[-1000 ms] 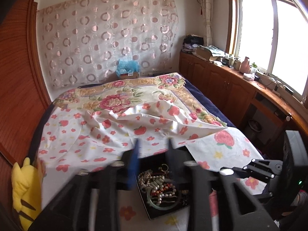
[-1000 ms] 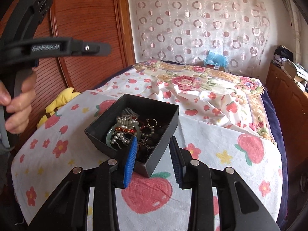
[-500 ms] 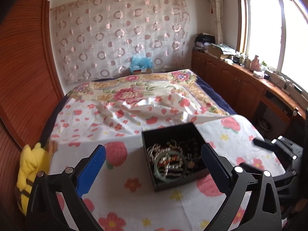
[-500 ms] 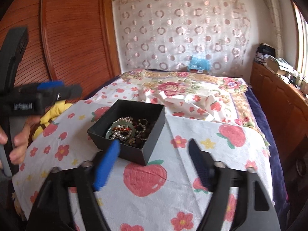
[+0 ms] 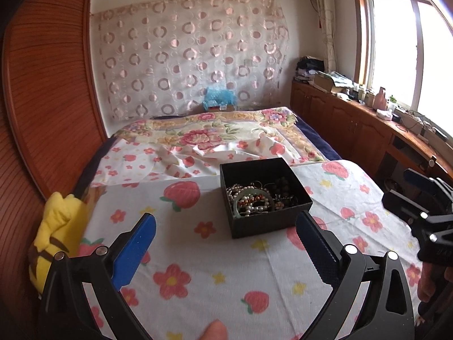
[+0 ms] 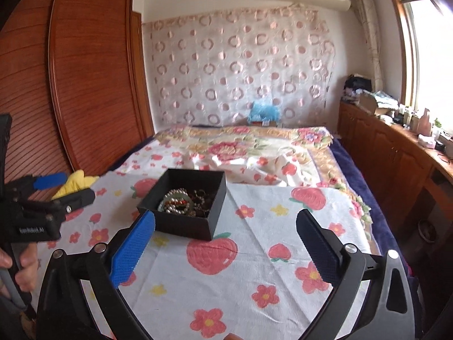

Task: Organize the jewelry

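Bed sheet open and flat on all sides of black box, the only obstacle mid-bed. Yellow plush at left bed edge against wooden wardrobe. Rumpled quilt behind box.

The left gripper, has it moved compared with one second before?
Yes. The left gripper has drawn back from the black jewelry box, which now lies wholly beyond its fingertips; its jaws have just been opening, nothing between them.

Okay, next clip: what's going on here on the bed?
A person holds a gripper in each hand over a flowered bedspread. Between them sits an open black box with tangled jewelry inside. The left gripper and right gripper are empty; their jaws have just been opening and now stand wide, short of the box.
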